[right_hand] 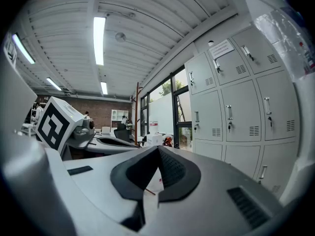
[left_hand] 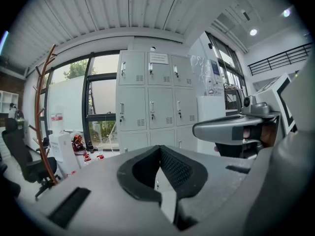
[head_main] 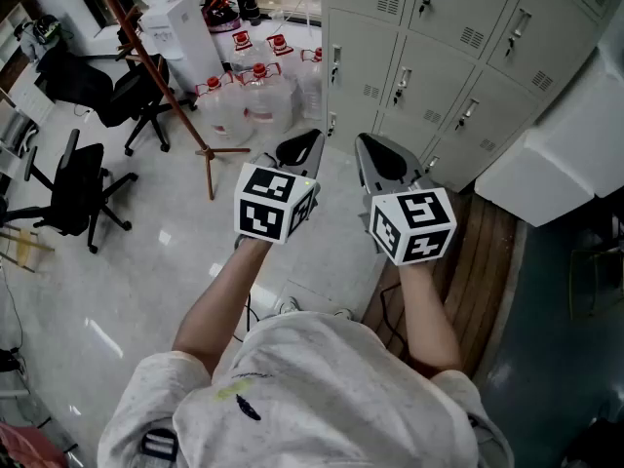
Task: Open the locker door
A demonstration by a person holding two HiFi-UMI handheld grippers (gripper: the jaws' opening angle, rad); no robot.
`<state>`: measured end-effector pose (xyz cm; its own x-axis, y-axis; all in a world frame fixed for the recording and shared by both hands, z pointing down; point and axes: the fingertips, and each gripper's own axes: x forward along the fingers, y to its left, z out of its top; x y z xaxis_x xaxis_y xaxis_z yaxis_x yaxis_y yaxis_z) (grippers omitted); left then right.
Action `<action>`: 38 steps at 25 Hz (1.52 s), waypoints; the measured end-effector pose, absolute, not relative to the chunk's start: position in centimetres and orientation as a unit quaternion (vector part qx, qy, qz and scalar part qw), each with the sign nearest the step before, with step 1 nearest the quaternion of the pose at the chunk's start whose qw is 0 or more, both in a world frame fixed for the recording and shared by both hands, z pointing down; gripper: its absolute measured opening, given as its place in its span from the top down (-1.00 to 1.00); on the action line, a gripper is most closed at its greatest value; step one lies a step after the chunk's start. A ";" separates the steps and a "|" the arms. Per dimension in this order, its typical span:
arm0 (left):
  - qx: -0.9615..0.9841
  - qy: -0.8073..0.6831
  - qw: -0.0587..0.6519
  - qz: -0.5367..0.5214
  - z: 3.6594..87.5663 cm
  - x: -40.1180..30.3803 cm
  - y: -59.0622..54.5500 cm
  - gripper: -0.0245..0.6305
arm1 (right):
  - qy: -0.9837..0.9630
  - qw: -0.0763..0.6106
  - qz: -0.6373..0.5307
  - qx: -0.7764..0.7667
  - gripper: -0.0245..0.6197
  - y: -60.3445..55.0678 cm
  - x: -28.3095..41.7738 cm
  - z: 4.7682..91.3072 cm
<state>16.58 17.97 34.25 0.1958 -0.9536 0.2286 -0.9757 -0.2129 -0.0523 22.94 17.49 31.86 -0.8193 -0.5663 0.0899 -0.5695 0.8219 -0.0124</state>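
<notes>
The left gripper (head_main: 310, 139) and right gripper (head_main: 365, 142) were both clenched tip to tip on nothing, held side by side in the air and touching no object. Ahead of them, well apart, stood the grey locker bank (head_main: 439, 57), every visible door (head_main: 448, 8) shut, each with a small handle (head_main: 399, 84).

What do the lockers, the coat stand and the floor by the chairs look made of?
Lockers: probably painted sheet metal, pale grey, matt; louvred vents and metal handles suggest it.
Coat stand: likely wood, reddish-brown finish, with curved branching arms.
Floor: glossy pale stone or tile; it reflects light streaks.
</notes>
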 end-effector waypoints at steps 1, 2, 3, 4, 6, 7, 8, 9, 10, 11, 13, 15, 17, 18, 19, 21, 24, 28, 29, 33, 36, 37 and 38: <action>0.772 -0.625 0.051 0.106 34.2 16.9 17.9 0.91 | -0.953 0.040 0.021 0.300 0.91 17.4 23.2 31.9; 0.772 -0.625 0.051 0.106 34.2 17.1 17.9 0.91 | -0.953 0.038 0.023 0.301 0.91 17.4 23.5 31.9; 0.772 -0.625 0.050 0.107 34.2 17.4 17.9 0.91 | -0.953 0.036 0.025 0.300 0.91 17.4 23.7 31.9; 0.771 -0.625 0.050 0.107 34.2 17.6 17.8 0.91 | -0.953 0.034 0.027 0.298 0.91 17.4 23.9 31.9; 0.770 -0.627 0.050 0.108 34.2 18.0 17.7 0.91 | -0.956 0.032 0.029 0.292 0.91 17.4 24.2 31.9; 0.769 -0.628 0.049 0.108 34.2 18.2 17.6 0.91 | -0.956 0.033 0.029 0.288 0.91 17.4 24.3 32.0; 0.768 -0.629 0.049 0.109 34.3 18.4 17.4 0.91 | -0.957 0.035 0.029 0.285 0.91 17.3 24.5 32.1; 0.767 -0.630 0.049 0.110 34.3 18.7 17.3 0.91 | -0.958 0.036 0.029 0.282 0.91 17.2 24.7 32.2; 0.766 -0.631 0.048 0.111 34.3 19.0 17.2 0.91 | -0.959 0.037 0.028 0.279 0.91 17.1 24.9 32.3; 0.765 -0.633 0.048 0.111 34.2 19.2 17.1 0.91 | -0.960 0.038 0.027 0.276 0.91 17.1 25.1 32.3; 0.761 -0.637 0.048 0.109 34.1 19.5 16.9 0.91 | -0.962 0.037 0.025 0.269 0.91 16.9 25.6 32.2; 0.757 -0.643 0.051 0.105 34.0 19.7 16.8 0.91 | -0.964 0.037 0.023 0.263 0.91 16.7 25.9 32.2; 0.753 -0.648 0.054 0.102 34.1 19.9 16.7 0.91 | -0.965 0.038 0.025 0.257 0.91 16.4 26.2 32.4; 0.752 -0.649 0.056 0.103 34.2 20.1 16.6 0.91 | -0.966 0.038 0.026 0.255 0.91 16.2 26.3 32.4; 0.750 -0.650 0.056 0.103 34.2 20.2 16.5 0.91 | -0.966 0.038 0.027 0.253 0.91 16.1 26.4 32.4; 0.748 -0.653 0.057 0.104 34.2 20.3 16.2 0.91 | -0.967 0.036 0.027 0.250 0.91 15.8 26.5 32.2; 0.747 -0.655 0.055 0.104 33.8 20.1 15.8 0.91 | -0.968 0.036 0.025 0.247 0.91 15.5 26.3 32.0; 0.749 -0.652 0.058 0.103 33.9 19.7 14.8 0.91 | -0.967 0.039 0.031 0.249 0.91 14.5 25.9 32.4; 0.750 -0.651 0.058 0.103 34.0 19.5 14.5 0.91 | -0.967 0.040 0.032 0.249 0.91 14.2 25.6 32.5; 0.754 -0.646 0.060 0.103 34.5 18.1 13.1 0.91 | -0.966 0.046 0.030 0.252 0.91 13.0 24.1 32.9; 0.757 -0.642 0.062 0.103 34.9 16.6 11.4 0.91 | -0.965 0.049 0.029 0.257 0.91 11.3 22.7 33.1; 0.759 -0.640 0.063 0.103 35.0 16.1 10.8 0.91 | -0.964 0.050 0.029 0.260 0.91 10.6 22.1 33.2; 0.761 -0.638 0.063 0.103 35.0 15.4 10.2 0.91 | -0.963 0.052 0.028 0.262 0.91 10.0 21.4 33.1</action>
